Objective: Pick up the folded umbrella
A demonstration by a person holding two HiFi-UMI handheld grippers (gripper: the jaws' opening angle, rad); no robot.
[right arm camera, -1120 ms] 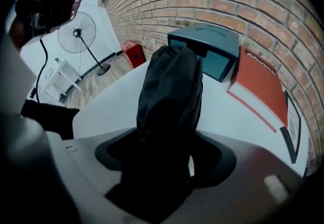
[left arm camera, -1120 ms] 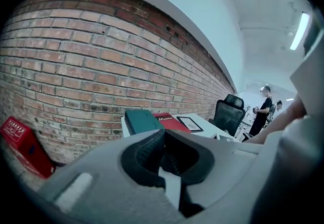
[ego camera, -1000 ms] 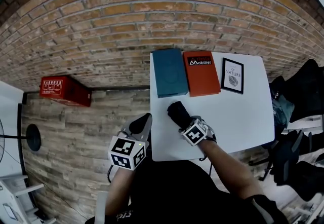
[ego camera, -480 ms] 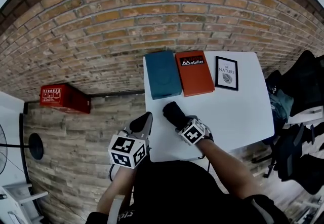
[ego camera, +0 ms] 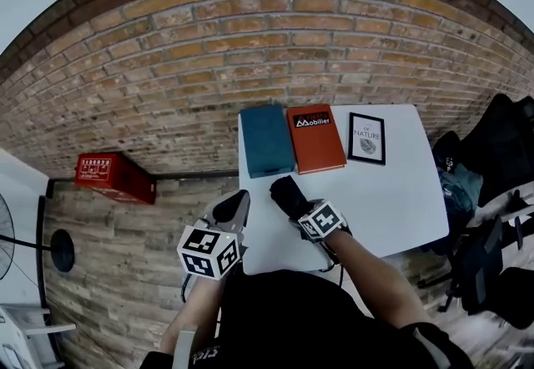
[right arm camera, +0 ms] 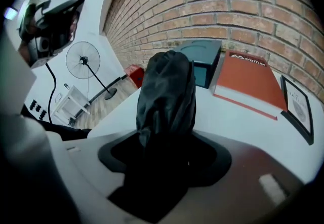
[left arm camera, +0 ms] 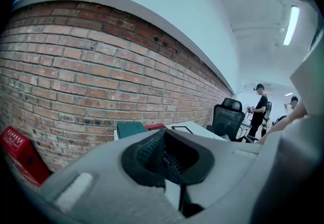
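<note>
The folded umbrella (ego camera: 287,194), a black fabric bundle, lies at the near left of the white table (ego camera: 400,200). My right gripper (ego camera: 298,207) reaches over the table's front edge; its jaws have just been closing and now clamp the umbrella's near end. In the right gripper view the umbrella (right arm camera: 167,94) fills the space between the jaws of the right gripper (right arm camera: 164,154) and sticks out ahead. My left gripper (ego camera: 237,202) hangs off the table's left side, shut and empty. In the left gripper view the ribbed pads of the left gripper (left arm camera: 164,154) meet.
A teal book (ego camera: 267,140), an orange book (ego camera: 315,138) and a black-framed picture (ego camera: 365,138) lie along the table's far edge by the brick wall. On the floor at the left sits a red box (ego camera: 113,175). Black office chairs (ego camera: 501,142) stand right of the table.
The right gripper's jaws have narrowed onto the umbrella, and gripper and umbrella sit slightly higher in the picture. The left gripper has risen a little. The head view has tilted up the wall.
</note>
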